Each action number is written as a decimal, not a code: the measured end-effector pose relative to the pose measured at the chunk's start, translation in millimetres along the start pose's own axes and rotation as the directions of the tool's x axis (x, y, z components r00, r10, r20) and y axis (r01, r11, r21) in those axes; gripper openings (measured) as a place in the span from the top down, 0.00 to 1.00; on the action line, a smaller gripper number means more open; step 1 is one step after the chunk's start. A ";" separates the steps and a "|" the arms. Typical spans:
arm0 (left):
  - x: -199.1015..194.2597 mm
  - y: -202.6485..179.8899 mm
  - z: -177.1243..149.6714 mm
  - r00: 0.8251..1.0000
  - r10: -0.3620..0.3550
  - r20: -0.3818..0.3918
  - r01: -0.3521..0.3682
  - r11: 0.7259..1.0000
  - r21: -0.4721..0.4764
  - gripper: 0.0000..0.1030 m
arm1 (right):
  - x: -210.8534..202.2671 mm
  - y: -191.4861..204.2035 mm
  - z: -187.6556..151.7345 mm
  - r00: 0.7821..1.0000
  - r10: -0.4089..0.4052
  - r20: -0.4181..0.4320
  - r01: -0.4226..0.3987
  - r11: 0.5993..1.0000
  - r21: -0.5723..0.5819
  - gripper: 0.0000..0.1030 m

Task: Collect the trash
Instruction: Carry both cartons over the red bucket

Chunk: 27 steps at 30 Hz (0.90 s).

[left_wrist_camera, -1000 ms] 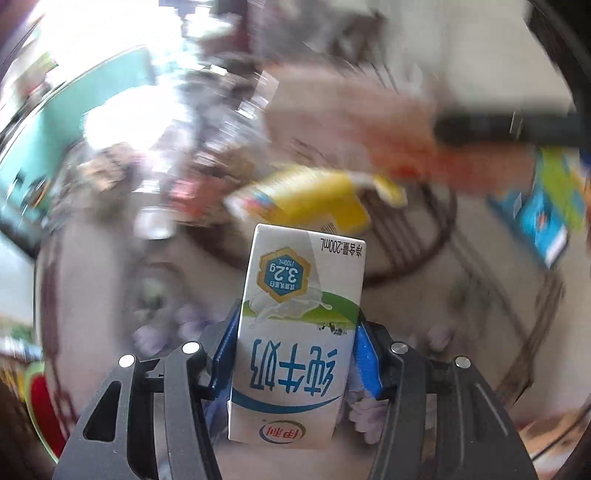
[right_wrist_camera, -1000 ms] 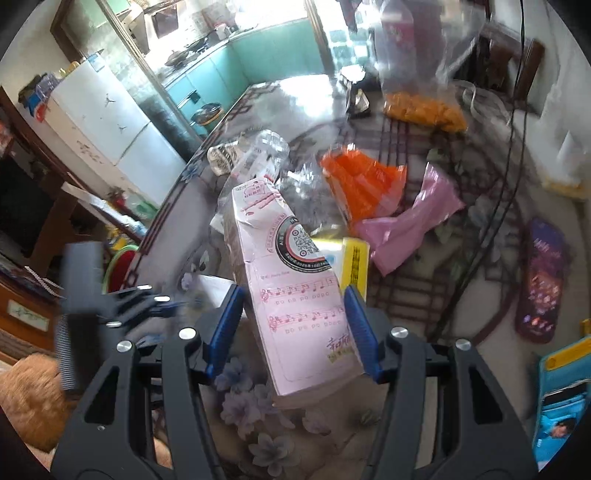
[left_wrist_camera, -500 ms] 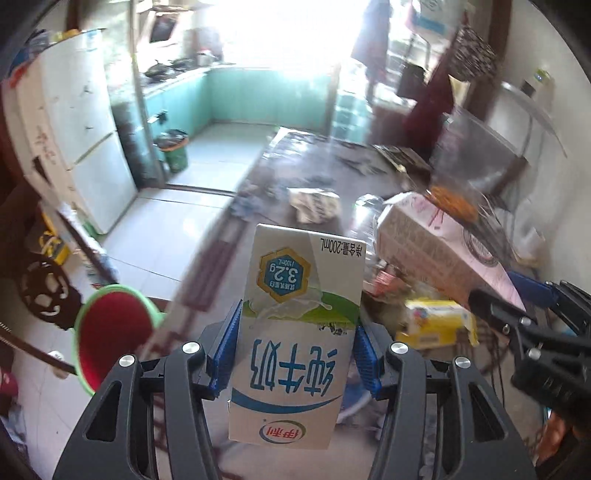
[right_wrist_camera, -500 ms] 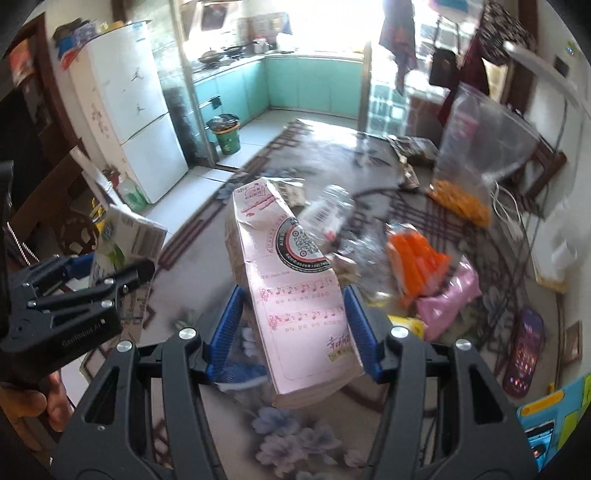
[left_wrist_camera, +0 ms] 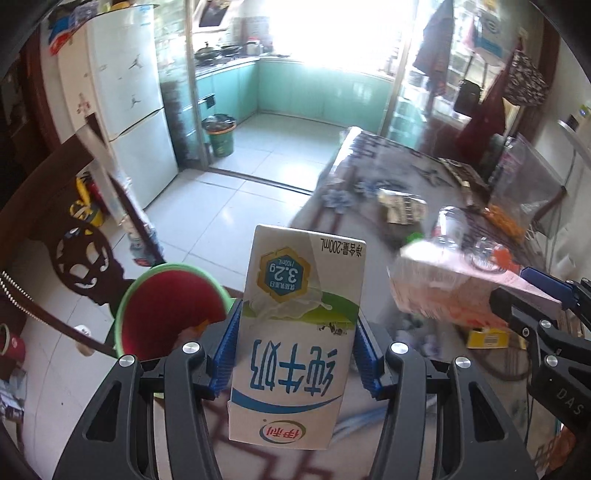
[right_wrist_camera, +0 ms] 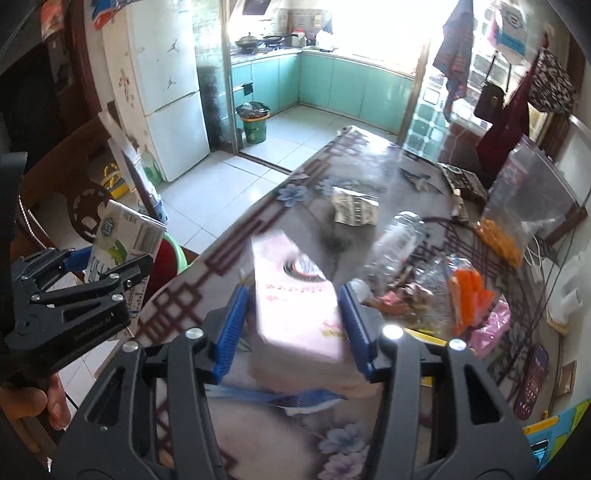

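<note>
Sunlit teal kitchen cabinets (left_wrist_camera: 317, 88) and pale floor tiles (left_wrist_camera: 236, 206) lie beyond a patterned counter (right_wrist_camera: 317, 192) strewn with wrappers and a plastic bottle (right_wrist_camera: 399, 236). Left gripper (left_wrist_camera: 295, 350) fingers clamp a milk carton (left_wrist_camera: 295, 332) above a red-lined green bin (left_wrist_camera: 166, 306); right gripper (right_wrist_camera: 291, 325) fingers flank a blurred pink carton (right_wrist_camera: 295, 295), contact unclear.

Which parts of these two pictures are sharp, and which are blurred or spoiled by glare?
Left wrist view: the white-and-green milk carton in the left claw is sharp; the pink rectangular carton at right is smeared by motion; the window is blown out white. Right wrist view: the same pink carton, between the right claw's blue pads, is blurred; the white fridge is clear.
</note>
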State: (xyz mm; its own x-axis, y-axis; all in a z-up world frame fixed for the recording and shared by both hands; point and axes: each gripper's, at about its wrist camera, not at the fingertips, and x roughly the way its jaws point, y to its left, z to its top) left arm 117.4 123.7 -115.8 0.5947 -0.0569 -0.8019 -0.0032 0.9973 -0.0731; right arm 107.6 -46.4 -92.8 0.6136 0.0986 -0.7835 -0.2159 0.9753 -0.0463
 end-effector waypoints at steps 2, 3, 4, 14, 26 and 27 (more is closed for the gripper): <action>1.5 14.3 0.5 1.000 0.008 -0.003 -0.008 1.000 -0.012 0.50 | 4.4 16.5 5.2 1.000 -0.002 -0.002 0.002 1.000 -0.020 0.54; 3.1 23.7 0.8 1.000 0.013 -0.005 -0.013 1.000 -0.019 0.50 | 6.1 22.2 7.1 1.000 -0.001 -0.003 0.001 1.000 -0.028 0.54; 4.5 29.6 0.8 1.000 0.017 -0.008 -0.017 1.000 -0.023 0.50 | 7.9 28.7 9.2 1.000 0.001 -0.005 -0.001 0.999 -0.036 0.54; 25.9 95.0 -4.6 0.997 0.063 -0.051 -0.067 0.995 -0.071 0.50 | 37.3 95.7 28.7 0.999 0.033 -0.042 -0.037 0.993 -0.110 0.54; 52.9 152.8 -16.2 0.985 0.129 -0.117 -0.142 0.983 -0.115 0.50 | 77.0 153.9 42.4 0.993 0.072 -0.097 -0.088 0.980 -0.176 0.54; 55.9 157.8 -16.8 0.983 0.137 -0.122 -0.151 0.982 -0.116 0.50 | 80.3 158.1 43.5 0.992 0.077 -0.101 -0.094 0.979 -0.179 0.54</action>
State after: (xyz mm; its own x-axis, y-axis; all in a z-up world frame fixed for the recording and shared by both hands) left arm 136.6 277.1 -182.2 0.4858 0.0748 -0.8709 -0.1858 0.9824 -0.0192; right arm 155.8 124.3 -136.1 0.5152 0.1528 -0.8433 -0.4055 0.9104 -0.0827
